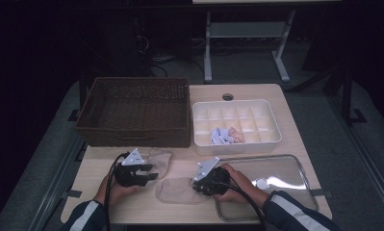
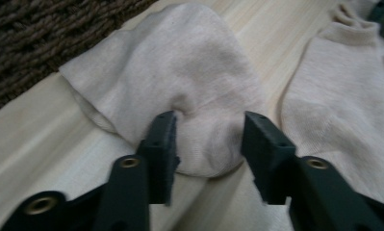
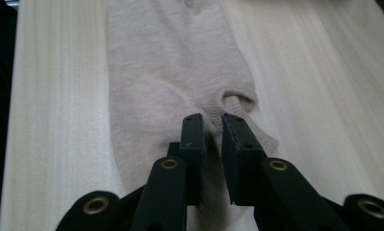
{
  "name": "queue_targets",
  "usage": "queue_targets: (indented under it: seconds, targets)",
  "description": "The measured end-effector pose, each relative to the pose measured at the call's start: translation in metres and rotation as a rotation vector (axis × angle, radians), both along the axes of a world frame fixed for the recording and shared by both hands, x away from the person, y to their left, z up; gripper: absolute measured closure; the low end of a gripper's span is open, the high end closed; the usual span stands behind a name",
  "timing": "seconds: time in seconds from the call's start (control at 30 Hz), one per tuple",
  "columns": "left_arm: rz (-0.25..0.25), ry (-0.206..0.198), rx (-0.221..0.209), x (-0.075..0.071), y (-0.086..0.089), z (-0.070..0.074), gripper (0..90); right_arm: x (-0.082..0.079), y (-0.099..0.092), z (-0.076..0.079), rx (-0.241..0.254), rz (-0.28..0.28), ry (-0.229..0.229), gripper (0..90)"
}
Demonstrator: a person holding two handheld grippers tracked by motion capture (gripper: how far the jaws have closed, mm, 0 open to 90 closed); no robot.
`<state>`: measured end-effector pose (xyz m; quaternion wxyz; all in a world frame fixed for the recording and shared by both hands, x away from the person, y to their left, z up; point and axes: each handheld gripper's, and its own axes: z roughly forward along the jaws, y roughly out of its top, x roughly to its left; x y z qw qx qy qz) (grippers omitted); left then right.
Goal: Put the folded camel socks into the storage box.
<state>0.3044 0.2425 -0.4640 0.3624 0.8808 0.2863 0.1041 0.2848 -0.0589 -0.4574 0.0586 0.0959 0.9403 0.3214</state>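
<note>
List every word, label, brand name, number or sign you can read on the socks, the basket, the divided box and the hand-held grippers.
None: no readable text on the beige fabric socks, dark woven wicker basket, white plastic divided box, clear lid or either black hand-held gripper.

The right gripper (image 3: 211,139) rests on a beige sock (image 3: 172,82) lying flat on the wooden table (image 3: 314,82). A fabric fold sits between its narrowly parted jaws; the sock extends ahead of the fingertips.
</note>
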Motion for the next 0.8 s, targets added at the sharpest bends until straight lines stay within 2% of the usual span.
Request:
queue_targets:
  seconds: [0.03, 0.13, 0.23, 0.27, 0.4, 0.5, 0.53, 0.57, 0.6, 0.63, 0.73, 0.8]
  targets:
    - [0.003, 0.001, 0.005, 0.002, -0.001, 0.001, 70.2, -0.003, 0.002, 0.000, 0.001, 0.017, -0.003, 78.3]
    - [-0.006, -0.008, 0.012, 0.003, -0.003, 0.002, 84.4, -0.004, 0.003, 0.000, -0.004, 0.017, -0.002, 77.8]
    - [-0.020, -0.037, 0.014, 0.003, -0.006, 0.006, 85.8, -0.003, 0.003, 0.000, 0.002, 0.017, 0.003, 76.7]
    - [-0.025, -0.050, -0.017, 0.002, -0.008, 0.011, 86.3, -0.002, 0.002, 0.000, 0.001, 0.015, 0.010, 76.0]
    - [-0.055, -0.083, -0.093, -0.001, -0.015, 0.026, 86.6, -0.003, 0.002, 0.000, 0.000, 0.012, 0.007, 75.4]
    - [-0.090, -0.086, -0.135, -0.001, -0.022, 0.035, 86.8, -0.003, 0.002, 0.001, -0.003, 0.009, 0.004, 70.2]
    - [-0.090, -0.086, -0.135, -0.001, -0.022, 0.035, 86.9, -0.003, 0.002, 0.001, -0.003, 0.009, 0.004, 70.2]
    - [-0.118, -0.084, -0.138, -0.001, -0.028, 0.039, 86.9, -0.002, 0.000, 0.007, 0.029, -0.003, -0.025, 67.1]
    - [-0.132, -0.080, -0.149, -0.002, -0.031, 0.040, 86.9, -0.001, -0.002, 0.011, 0.050, -0.010, -0.039, 66.3]
    - [-0.141, -0.078, -0.153, -0.002, -0.033, 0.040, 86.9, 0.000, -0.004, 0.016, 0.092, -0.028, -0.053, 65.4]
    - [-0.177, -0.067, -0.152, -0.003, -0.044, 0.039, 86.9, 0.002, -0.009, 0.028, 0.155, -0.087, -0.084, 61.4]
    - [-0.194, -0.052, -0.161, -0.003, -0.051, 0.039, 87.0, 0.004, -0.011, 0.033, 0.193, -0.089, -0.112, 55.7]
